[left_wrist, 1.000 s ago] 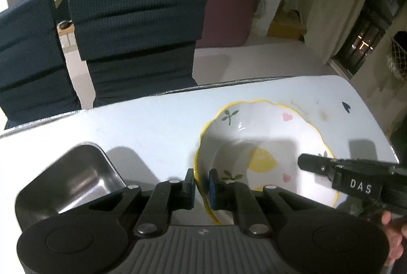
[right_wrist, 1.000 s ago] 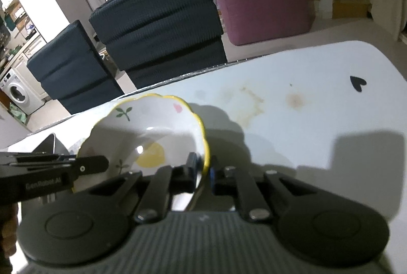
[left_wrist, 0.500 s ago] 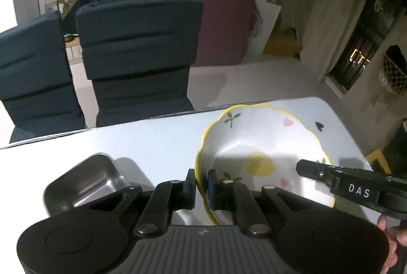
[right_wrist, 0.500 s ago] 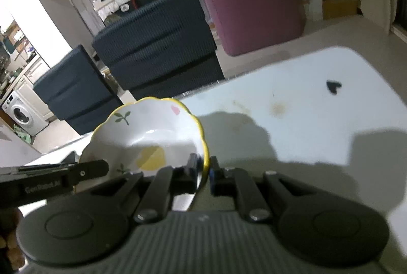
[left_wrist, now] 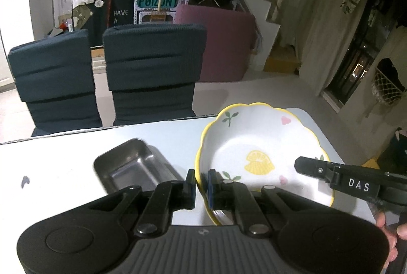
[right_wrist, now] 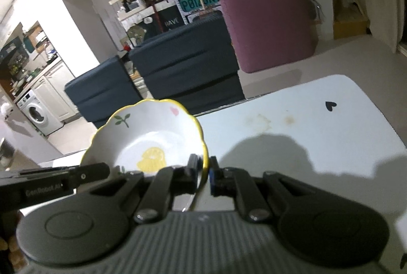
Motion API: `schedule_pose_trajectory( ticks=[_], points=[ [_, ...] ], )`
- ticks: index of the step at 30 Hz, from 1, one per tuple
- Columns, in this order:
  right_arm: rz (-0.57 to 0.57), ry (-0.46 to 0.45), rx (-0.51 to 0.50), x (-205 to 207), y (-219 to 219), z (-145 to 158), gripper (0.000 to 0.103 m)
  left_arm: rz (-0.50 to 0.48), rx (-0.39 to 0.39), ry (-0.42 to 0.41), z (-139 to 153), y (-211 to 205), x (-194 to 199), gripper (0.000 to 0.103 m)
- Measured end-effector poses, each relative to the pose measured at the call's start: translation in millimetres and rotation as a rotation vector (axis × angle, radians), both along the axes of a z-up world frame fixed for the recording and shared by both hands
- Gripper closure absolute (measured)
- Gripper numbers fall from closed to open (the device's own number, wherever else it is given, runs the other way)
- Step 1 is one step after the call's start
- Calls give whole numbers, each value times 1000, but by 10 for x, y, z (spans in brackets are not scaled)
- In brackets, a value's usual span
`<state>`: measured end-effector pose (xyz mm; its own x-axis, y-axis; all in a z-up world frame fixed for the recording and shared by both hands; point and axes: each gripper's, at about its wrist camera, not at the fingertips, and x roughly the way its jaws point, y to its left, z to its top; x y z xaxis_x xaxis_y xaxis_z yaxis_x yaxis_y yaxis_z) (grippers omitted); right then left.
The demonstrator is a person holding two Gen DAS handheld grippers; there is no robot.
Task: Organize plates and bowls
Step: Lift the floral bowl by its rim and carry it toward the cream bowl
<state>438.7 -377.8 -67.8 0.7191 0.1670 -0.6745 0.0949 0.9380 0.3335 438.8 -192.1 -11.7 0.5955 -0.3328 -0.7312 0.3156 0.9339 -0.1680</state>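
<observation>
A white scalloped bowl [left_wrist: 259, 144] with a yellow rim and a lemon print hangs in the air above the pale blue table [left_wrist: 76, 154]. My left gripper [left_wrist: 201, 185] is shut on its left rim. My right gripper [right_wrist: 202, 169] is shut on its right rim; the bowl [right_wrist: 152, 139] fills the left of the right wrist view. The right gripper's side [left_wrist: 338, 180] shows in the left wrist view, and the left gripper's side [right_wrist: 56, 180] shows in the right wrist view.
A steel rectangular tray [left_wrist: 134, 167] sits on the table left of the bowl. Two dark blue chairs [left_wrist: 152, 75] stand at the far table edge, with a pink sofa [left_wrist: 221, 42] behind. The table right of the bowl [right_wrist: 318, 134] carries stains and a black heart mark [right_wrist: 330, 104].
Both grippers have lifted the bowl up off the table. The table and steel tray now sit lower and farther below the cameras, and more of the room shows.
</observation>
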Motion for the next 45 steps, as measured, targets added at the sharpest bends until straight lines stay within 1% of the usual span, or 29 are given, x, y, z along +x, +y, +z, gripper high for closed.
schedule_pose_trajectory(
  ticks=[9,15,21,26,30,33,39,45],
  points=[
    [38,-20,-21,-455,256,318,93,37,-14,-18,260,264,-578,94],
    [57,-24,-26,-676,418,360,93,60,-35,-18,297,488,-1004,94],
    [79,-10,-20,-934,553,266,93,71,-59,-8,203,689,-1333,95],
    [81,10,3,-1087,617,136,92,71,-45,-4,101,795,-1599,95],
    [87,24,17,-1366,670,52,92,79,-58,13,-7,886,-1781,95],
    [92,39,19,-1464,721,-4,92,81,-59,24,-83,937,-1917,95],
    [101,50,17,-1611,781,-101,92,81,-65,30,-193,987,-2120,95],
    [111,66,6,-1769,819,-205,92,93,-78,45,-361,1020,-2288,95]
  ],
)
